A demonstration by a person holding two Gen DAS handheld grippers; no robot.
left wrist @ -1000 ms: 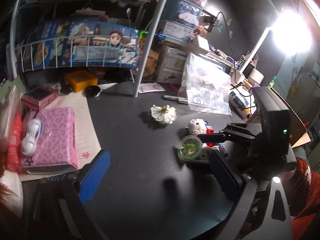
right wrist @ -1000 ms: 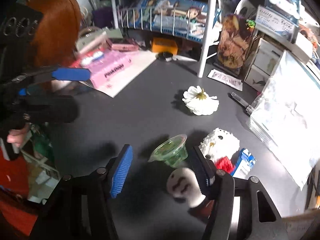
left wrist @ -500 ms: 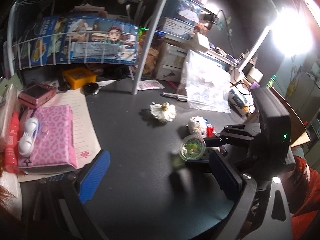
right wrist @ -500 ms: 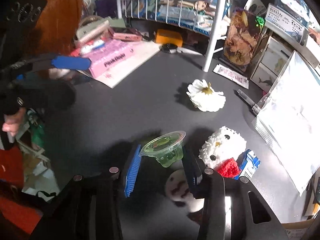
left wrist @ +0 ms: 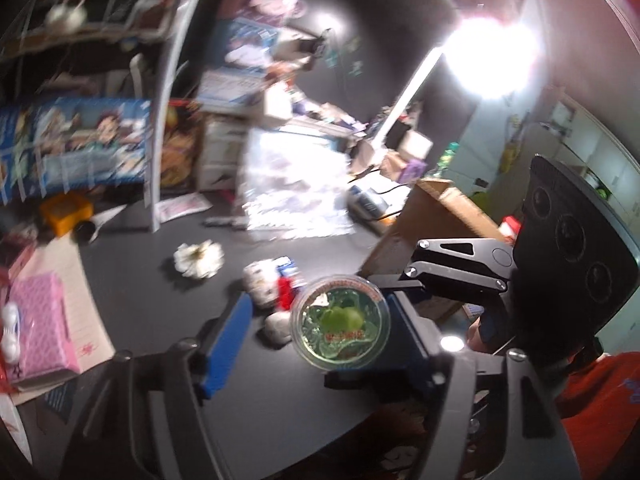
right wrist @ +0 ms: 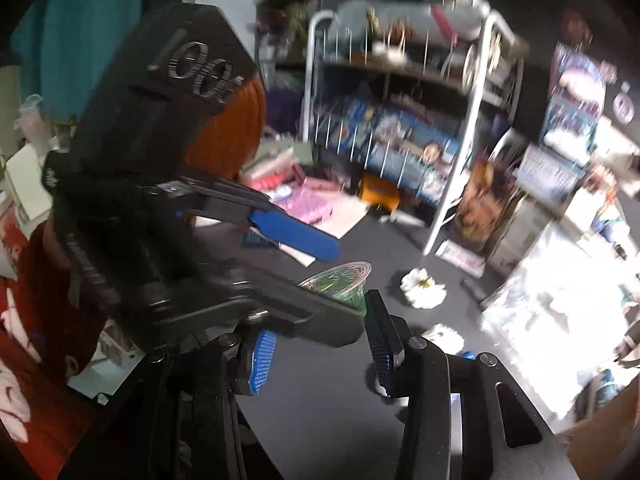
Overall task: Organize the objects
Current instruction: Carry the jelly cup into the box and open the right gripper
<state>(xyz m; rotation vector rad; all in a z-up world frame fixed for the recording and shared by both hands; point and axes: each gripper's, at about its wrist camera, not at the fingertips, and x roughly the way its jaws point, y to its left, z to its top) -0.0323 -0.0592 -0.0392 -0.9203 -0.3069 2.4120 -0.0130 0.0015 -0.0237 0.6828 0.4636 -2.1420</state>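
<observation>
A clear cup of green jelly (left wrist: 340,328) is held up off the black desk (left wrist: 160,304). In the right wrist view my right gripper (right wrist: 320,344) is shut on this jelly cup (right wrist: 340,284). My left gripper (left wrist: 316,344) is open and the cup sits between its blue fingers (left wrist: 228,336); it is not closed on it. The left gripper crosses the right wrist view, its blue fingertip (right wrist: 296,236) just above the cup. A white flower (left wrist: 199,259), a white plush toy (left wrist: 260,284) and a small round plush (left wrist: 276,328) lie on the desk.
A pink notebook (left wrist: 38,320) on paper lies at the left edge. A wire rack with boxes (left wrist: 80,148) stands behind. A plastic bag (left wrist: 292,192), an orange box (left wrist: 66,212) and a cardboard box (left wrist: 436,216) ring the desk. A bright lamp (left wrist: 492,60) glares.
My right gripper has closed on the jelly cup and lifted it off the desk. My left gripper has swung over so that its open fingers flank the cup.
</observation>
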